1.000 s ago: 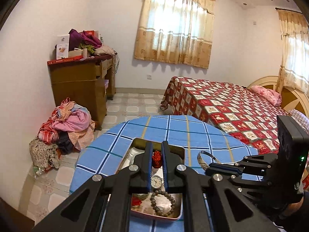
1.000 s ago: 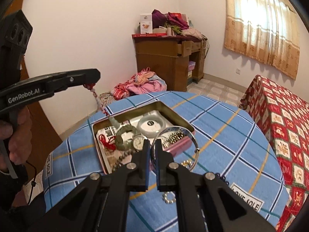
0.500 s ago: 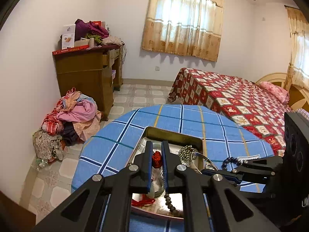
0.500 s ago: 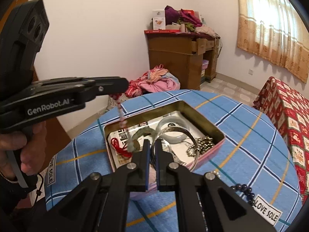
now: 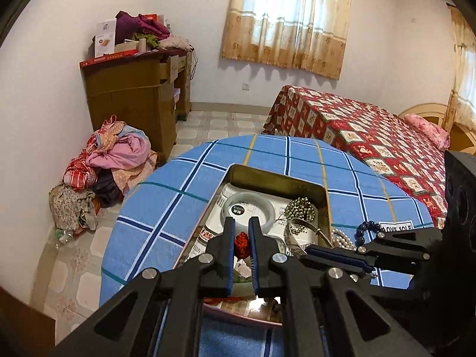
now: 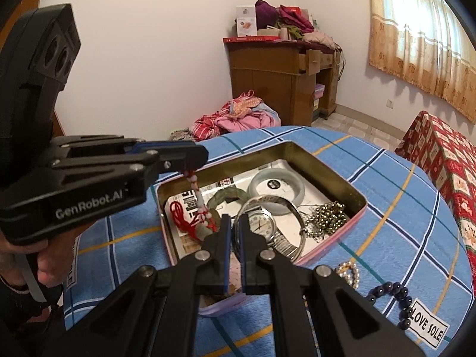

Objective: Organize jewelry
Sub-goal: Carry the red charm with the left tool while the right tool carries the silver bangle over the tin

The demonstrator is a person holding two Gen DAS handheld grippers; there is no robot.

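My left gripper is shut on the red knot of a beaded pendant cord. The cord hangs into the open tin, and its lower end reaches the red cord lying there. My right gripper is shut on a thin silver bangle, which it holds over the tin's near side. The tin holds a pale jade bangle, a green bangle, a watch and a gold bead chain. The left wrist view shows the right gripper at the tin's right edge.
The tin sits on a round table with a blue checked cloth. A pearl bracelet and a dark blue bead bracelet lie on the cloth right of the tin, near a "LOVE SOLE" label. A bed stands beyond.
Both grippers have come down and forward over the tin. The pendant cord now hangs inside it and the silver bangle sits lower above the watch. Neither grip has changed.
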